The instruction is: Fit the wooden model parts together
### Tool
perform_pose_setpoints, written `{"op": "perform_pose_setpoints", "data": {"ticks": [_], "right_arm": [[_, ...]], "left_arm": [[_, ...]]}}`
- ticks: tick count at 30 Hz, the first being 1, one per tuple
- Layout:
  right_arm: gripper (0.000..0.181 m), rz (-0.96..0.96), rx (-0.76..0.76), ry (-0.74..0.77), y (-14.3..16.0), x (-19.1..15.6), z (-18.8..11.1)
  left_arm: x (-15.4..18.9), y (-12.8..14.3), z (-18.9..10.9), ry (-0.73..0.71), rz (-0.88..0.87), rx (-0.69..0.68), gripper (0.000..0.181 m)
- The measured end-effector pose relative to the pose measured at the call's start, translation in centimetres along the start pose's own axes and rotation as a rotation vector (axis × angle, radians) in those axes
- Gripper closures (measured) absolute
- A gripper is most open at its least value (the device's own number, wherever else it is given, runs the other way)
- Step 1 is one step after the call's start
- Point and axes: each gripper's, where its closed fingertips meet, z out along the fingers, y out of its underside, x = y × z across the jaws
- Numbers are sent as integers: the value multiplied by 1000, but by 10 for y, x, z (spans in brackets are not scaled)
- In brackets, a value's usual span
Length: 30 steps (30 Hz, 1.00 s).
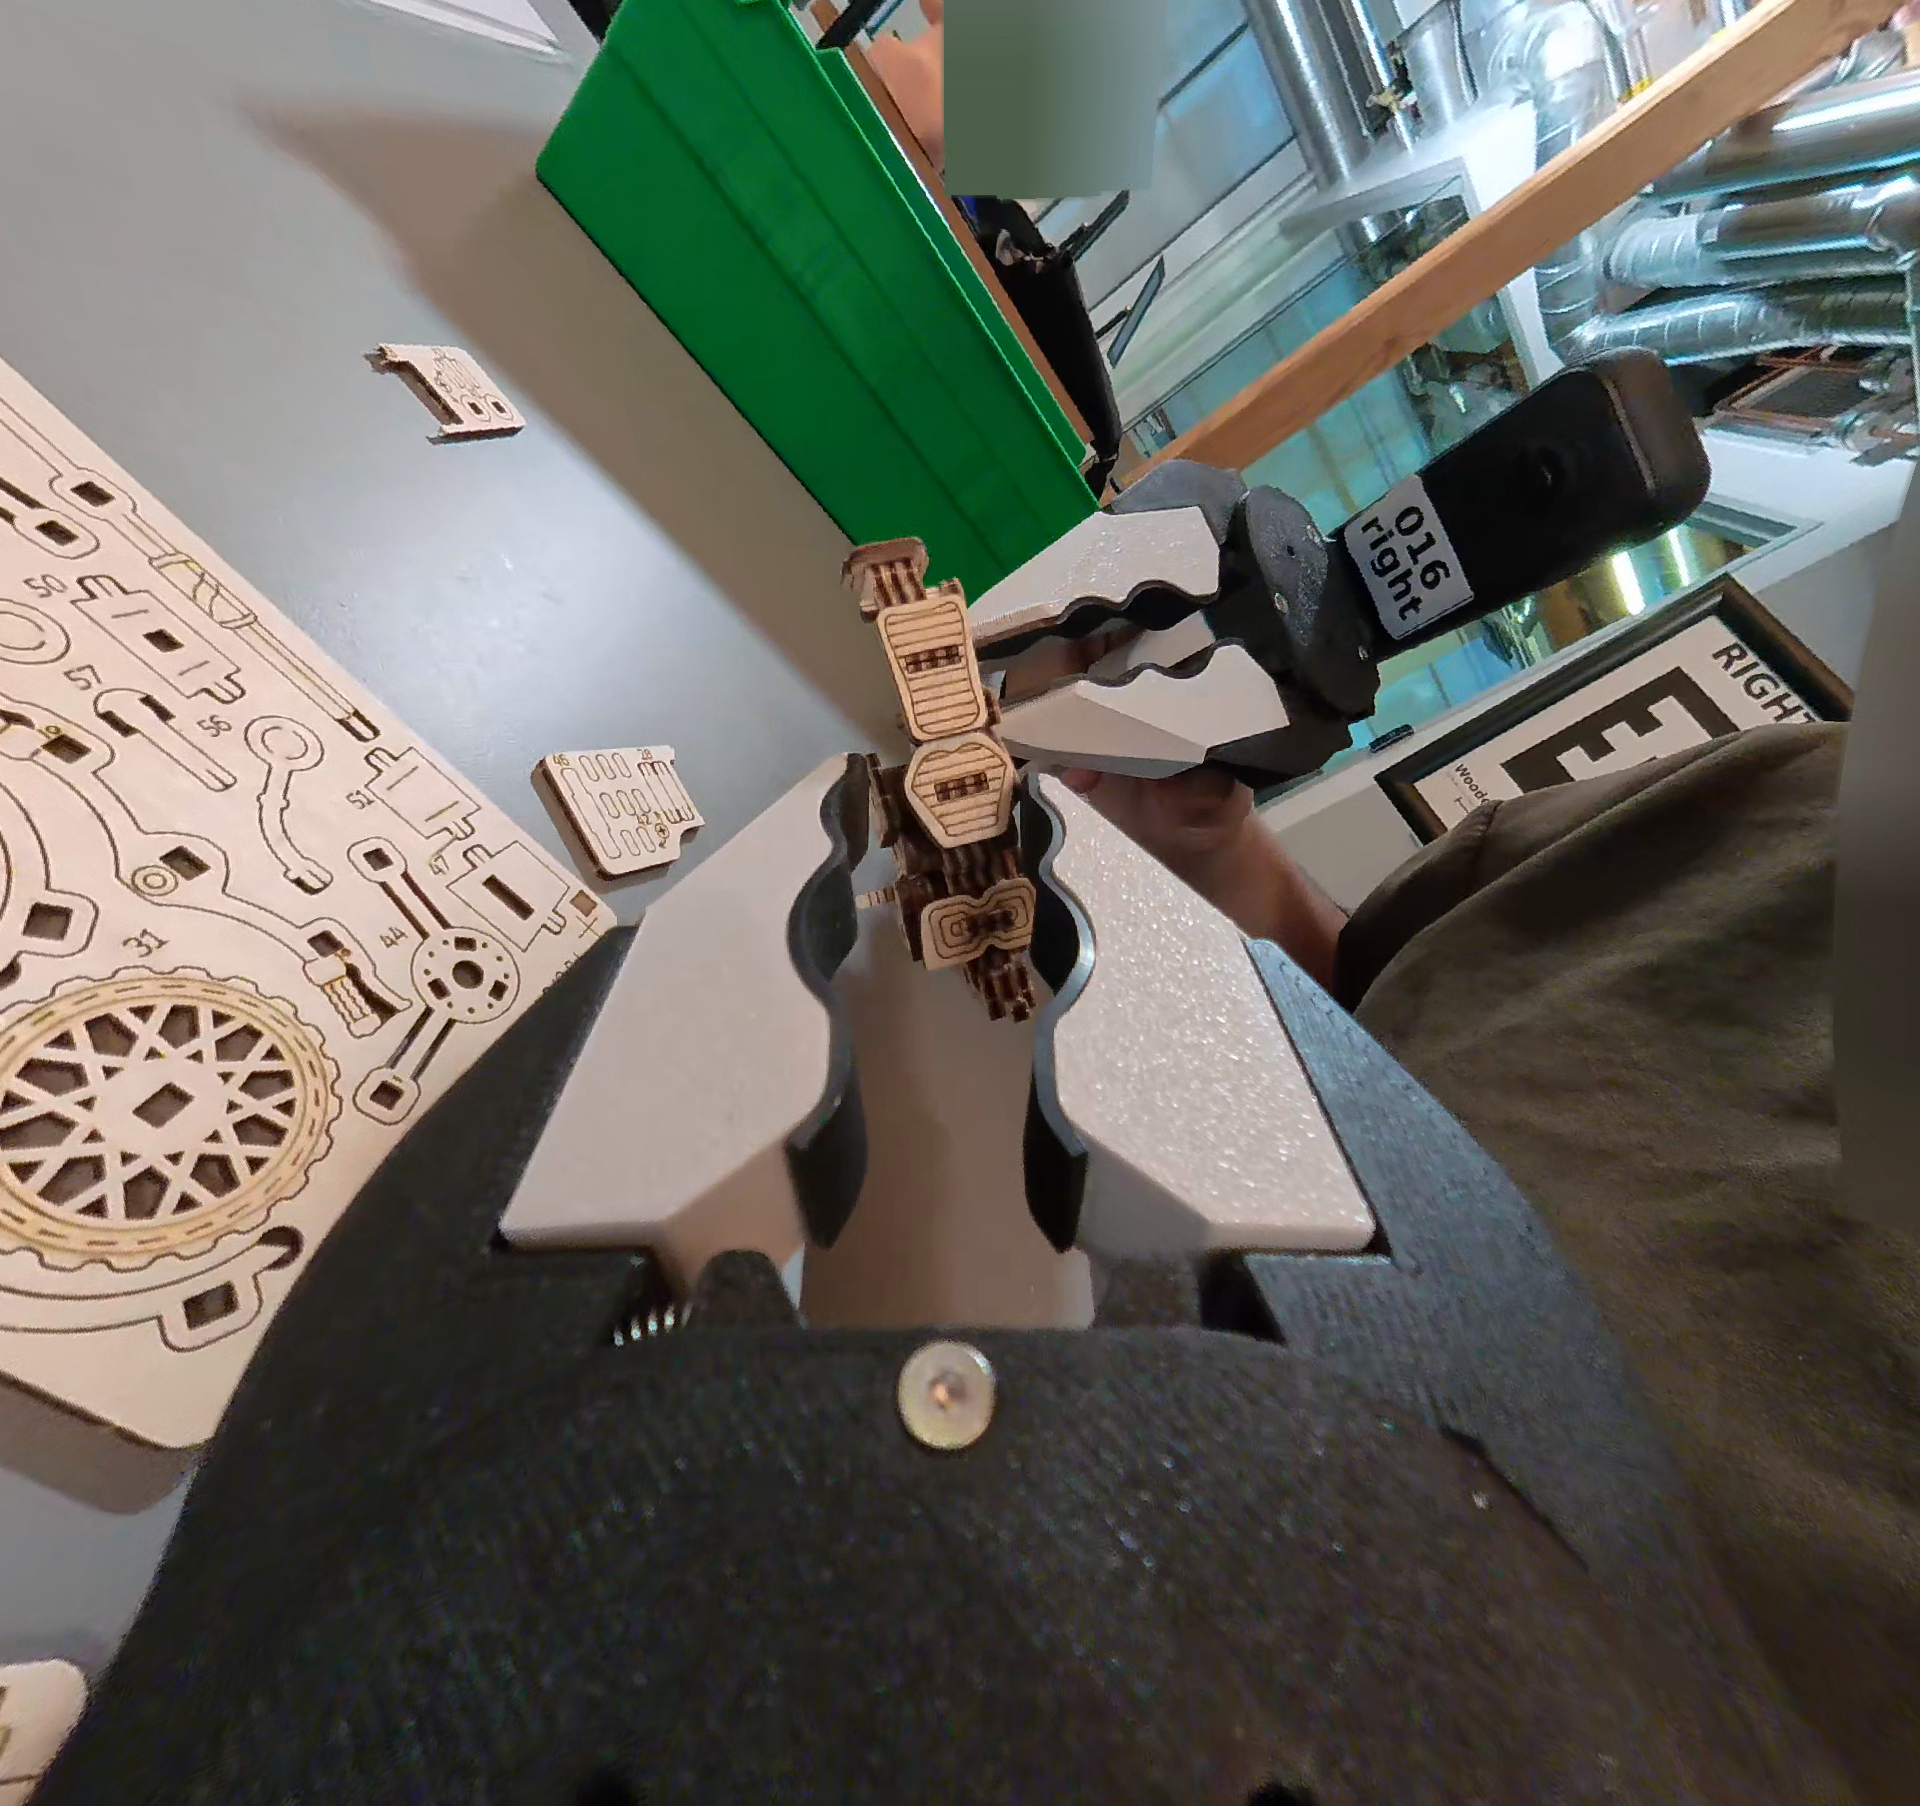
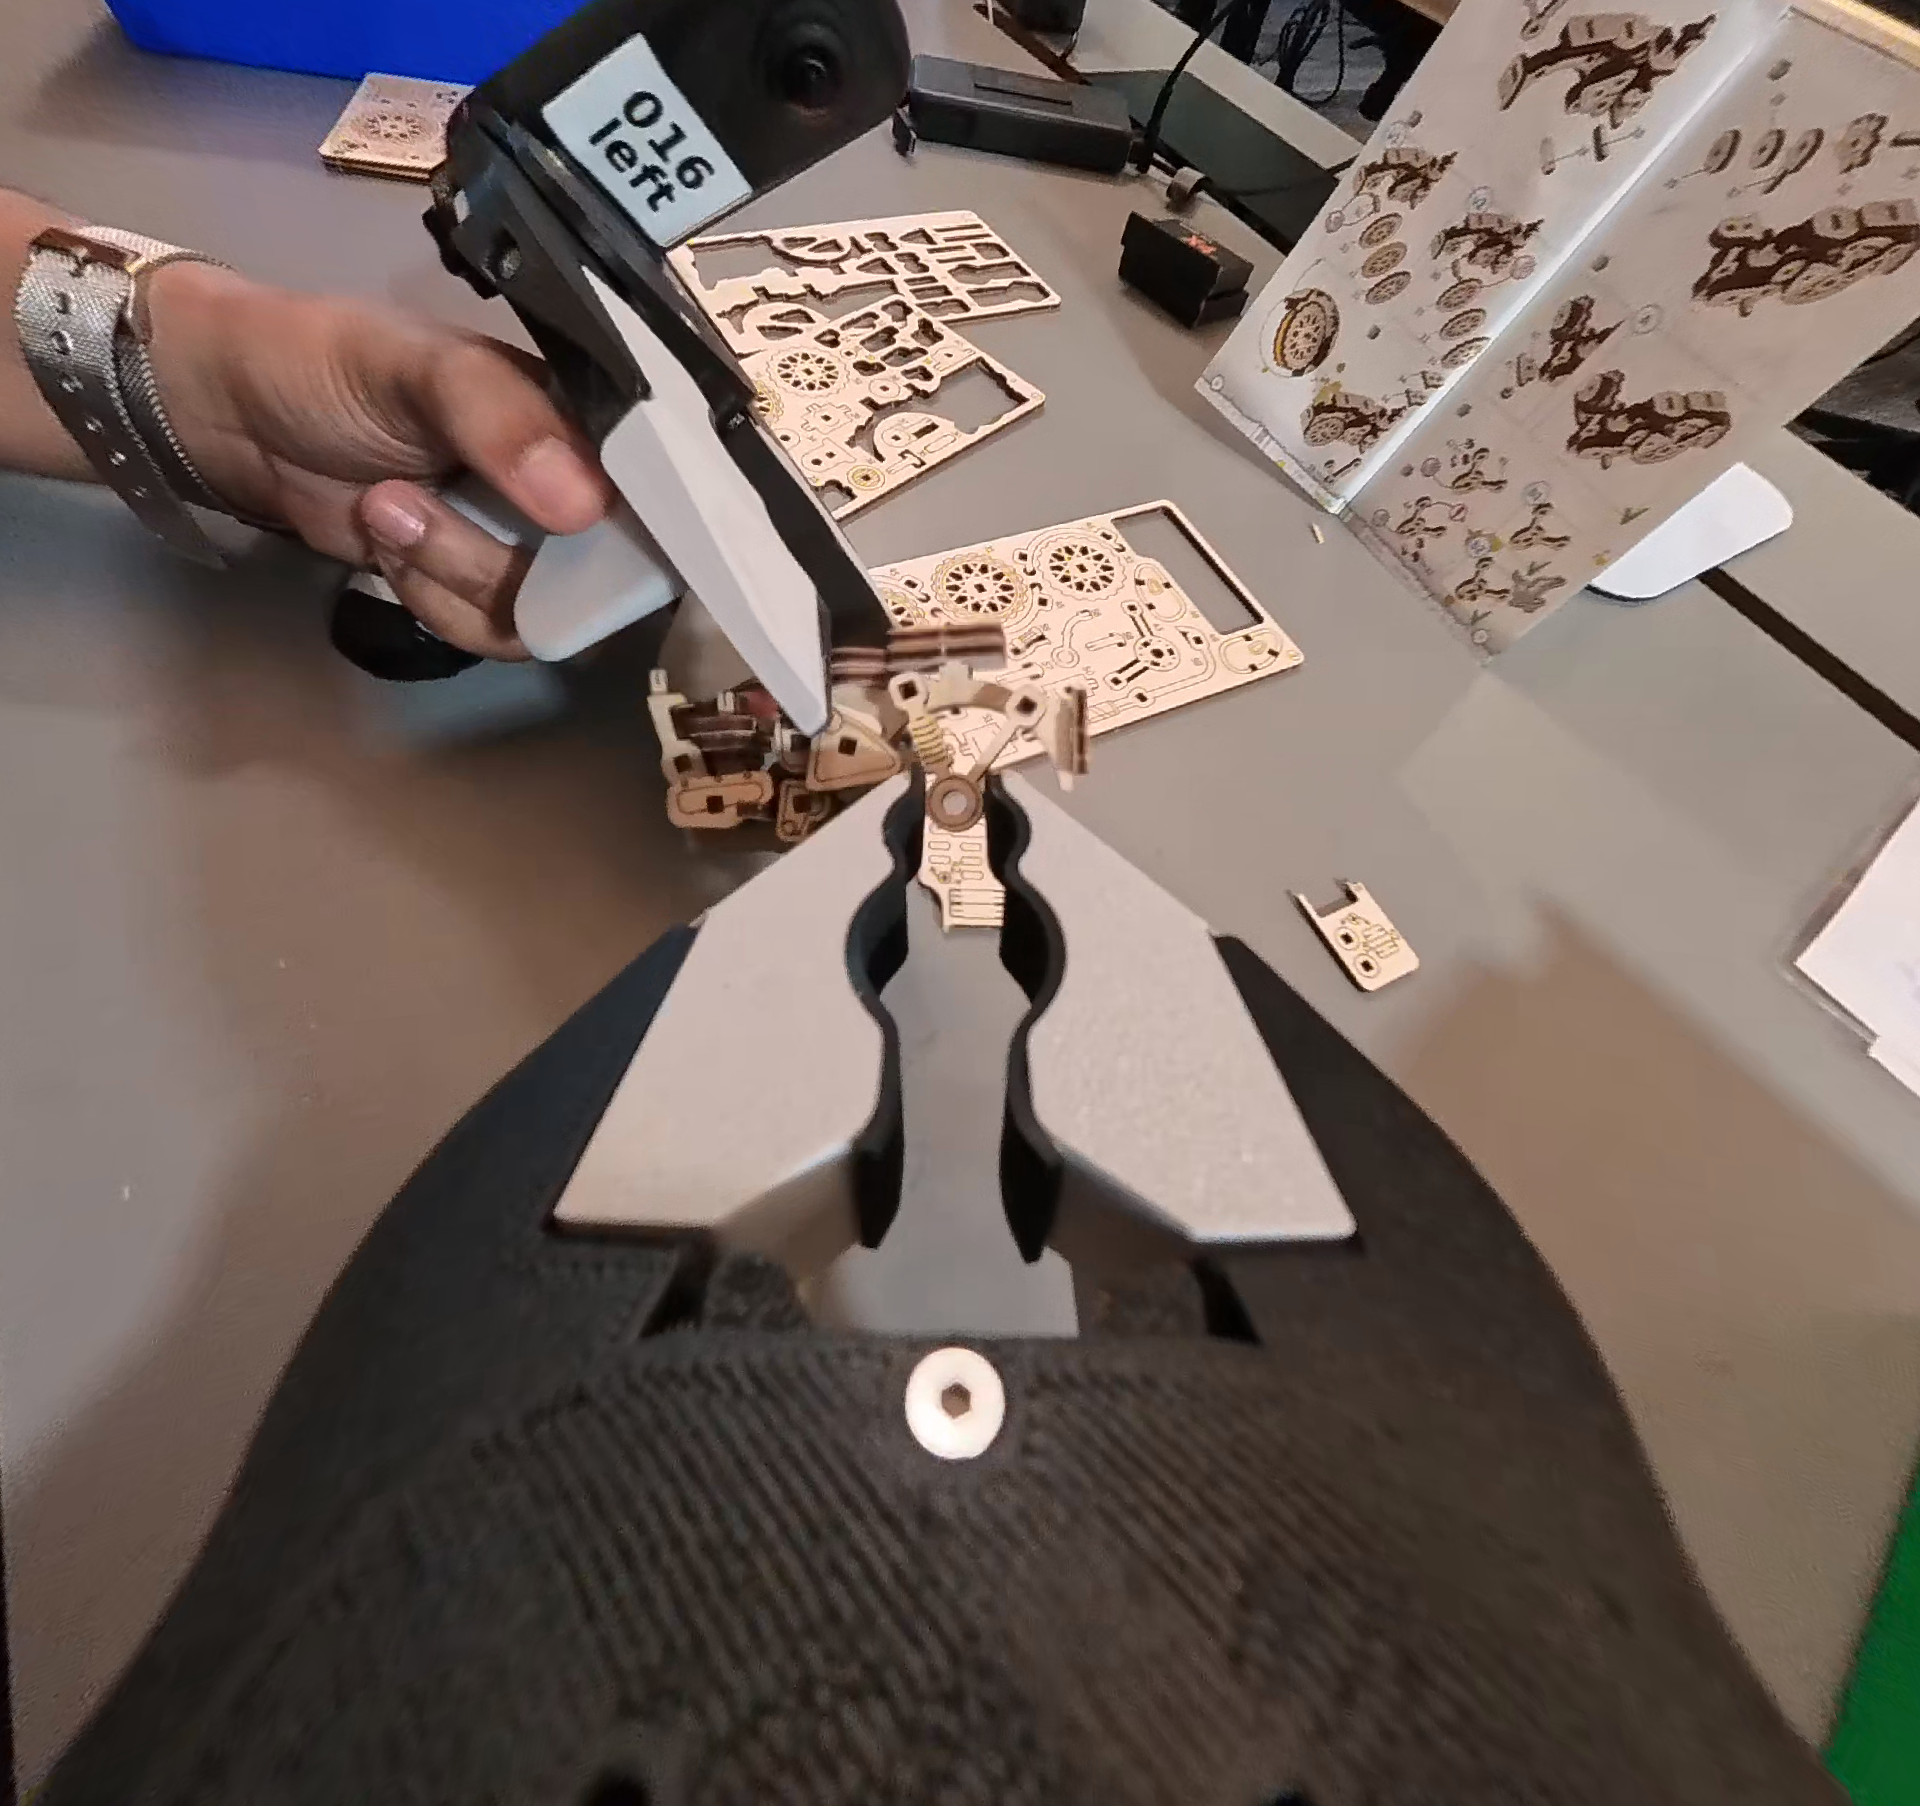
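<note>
Clamped between the fingers of the left gripper [image 1: 951, 863] is a partly built wooden model [image 1: 951, 811], held above the grey table [image 1: 312, 229]; several layered pieces are already joined in it. Pinched by the right gripper [image 2: 951, 821] is a flat forked part [image 2: 961, 780], whose upper end is brought against the model. Whether that part is seated or only touching cannot be made out, since the joint is blurred and overlapped by the fingertips. Judged from this, assembly is under way but far from finished. Loose pieces [image 1: 618, 806] are seen just beyond on the table, then perforated part sheets [image 2: 1091, 613] with many parts unpunched, and an instruction sheet [image 2: 1558, 302] propped farther off. A green bin [image 1: 821, 281] is cut off by the frame edge.
</note>
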Motion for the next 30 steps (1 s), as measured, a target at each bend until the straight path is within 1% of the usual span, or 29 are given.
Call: {"op": "perform_pose_setpoints", "data": {"ticks": [10,20,30], "right_arm": [[172,13,-4,-5,1,-1,0],[172,-7,-25,-36,5,-5,1],[172,-26,-36,-45,6,-9,2]], "left_arm": [[0,2,1,-2,13,-11,156],[-1,8,0,-20,71,-62,155],[0,10,0,0,50,-85,153]]}}
